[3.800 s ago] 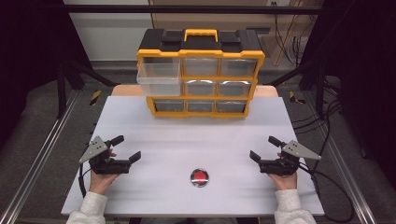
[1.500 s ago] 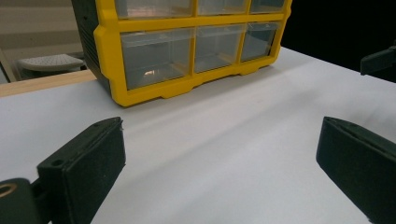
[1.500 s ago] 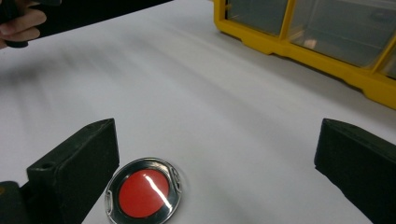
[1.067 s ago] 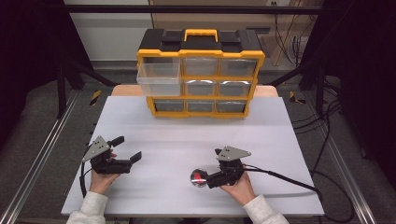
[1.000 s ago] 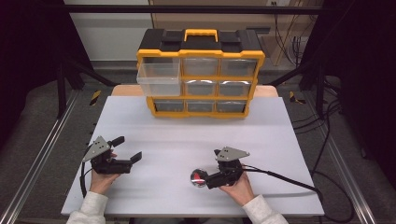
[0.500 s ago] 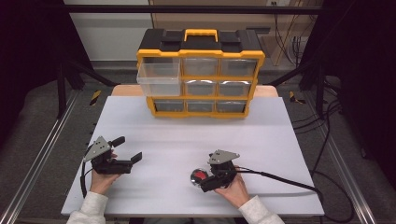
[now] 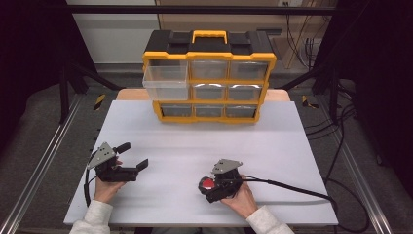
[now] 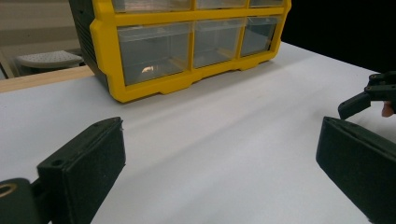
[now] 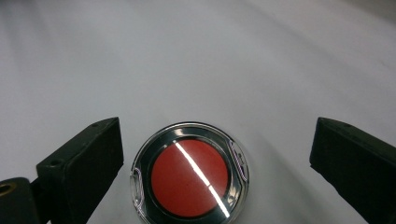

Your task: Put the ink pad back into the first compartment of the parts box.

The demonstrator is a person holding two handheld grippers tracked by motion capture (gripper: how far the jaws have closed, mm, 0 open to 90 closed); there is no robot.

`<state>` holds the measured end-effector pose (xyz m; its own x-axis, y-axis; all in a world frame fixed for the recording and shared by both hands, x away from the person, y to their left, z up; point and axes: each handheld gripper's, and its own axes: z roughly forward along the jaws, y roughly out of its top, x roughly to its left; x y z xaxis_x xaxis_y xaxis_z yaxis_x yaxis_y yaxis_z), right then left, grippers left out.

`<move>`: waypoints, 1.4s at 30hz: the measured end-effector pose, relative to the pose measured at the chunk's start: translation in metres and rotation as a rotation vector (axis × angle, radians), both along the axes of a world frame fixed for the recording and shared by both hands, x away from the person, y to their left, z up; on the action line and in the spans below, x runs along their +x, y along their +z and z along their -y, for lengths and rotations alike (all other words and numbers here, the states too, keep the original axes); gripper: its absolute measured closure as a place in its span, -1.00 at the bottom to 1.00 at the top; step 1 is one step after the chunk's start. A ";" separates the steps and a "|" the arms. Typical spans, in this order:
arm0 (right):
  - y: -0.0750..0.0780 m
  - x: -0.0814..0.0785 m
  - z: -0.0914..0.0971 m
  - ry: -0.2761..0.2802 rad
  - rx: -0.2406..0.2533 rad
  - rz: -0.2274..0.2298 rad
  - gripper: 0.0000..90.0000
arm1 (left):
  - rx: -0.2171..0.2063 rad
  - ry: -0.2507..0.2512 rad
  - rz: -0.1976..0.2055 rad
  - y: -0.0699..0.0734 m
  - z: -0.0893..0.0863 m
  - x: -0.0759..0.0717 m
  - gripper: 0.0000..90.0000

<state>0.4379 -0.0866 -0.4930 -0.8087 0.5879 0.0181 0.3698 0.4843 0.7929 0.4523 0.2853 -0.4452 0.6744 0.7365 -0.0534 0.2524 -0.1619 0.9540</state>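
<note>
A round red button with a shiny metal rim [image 7: 208,184] [image 9: 190,175] lies flat on the white table [image 7: 195,146] near its front edge. My right gripper [image 7: 207,187] [image 9: 219,168] is over it, jaws on either side of the button with gaps, not touching it; the jaws have just been closing a little. My left gripper [image 7: 132,156] [image 8: 219,172] rests open at the front left of the table, nothing between its jaws. In the left gripper view the right gripper's jaw tip [image 8: 357,101] shows at the far right.
A yellow and black drawer organiser [image 7: 209,78] [image 8: 187,42] stands at the back middle of the table, its top-left clear drawer [image 7: 165,80] pulled out. The right gripper's cable [image 7: 292,187] trails across the table to the right edge.
My right gripper has slid left and down over the red button, which now sits between its jaws. The left gripper has stayed where it was.
</note>
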 end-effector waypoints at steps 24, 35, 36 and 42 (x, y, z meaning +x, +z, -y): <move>-0.008 -0.003 -0.002 0.071 -0.028 -0.049 -0.41 | 0.008 -0.003 -0.003 0.000 0.001 0.000 -0.97; -0.008 -0.005 -0.002 0.075 -0.035 -0.038 -0.35 | 0.009 -0.003 -0.003 0.000 0.001 0.000 -0.97; -0.008 -0.005 -0.002 0.075 -0.035 -0.034 -0.35 | 0.009 -0.003 -0.003 0.000 0.000 0.000 -0.97; -0.009 -0.005 -0.002 0.074 -0.034 -0.031 -0.34 | 0.012 -0.005 -0.004 0.000 0.001 0.000 -0.97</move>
<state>0.4325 -0.0844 -0.5015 -0.8492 0.5274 0.0249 0.3565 0.5378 0.7640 0.4522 0.2845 -0.4456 0.6778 0.7337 -0.0472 0.2552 -0.1746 0.9510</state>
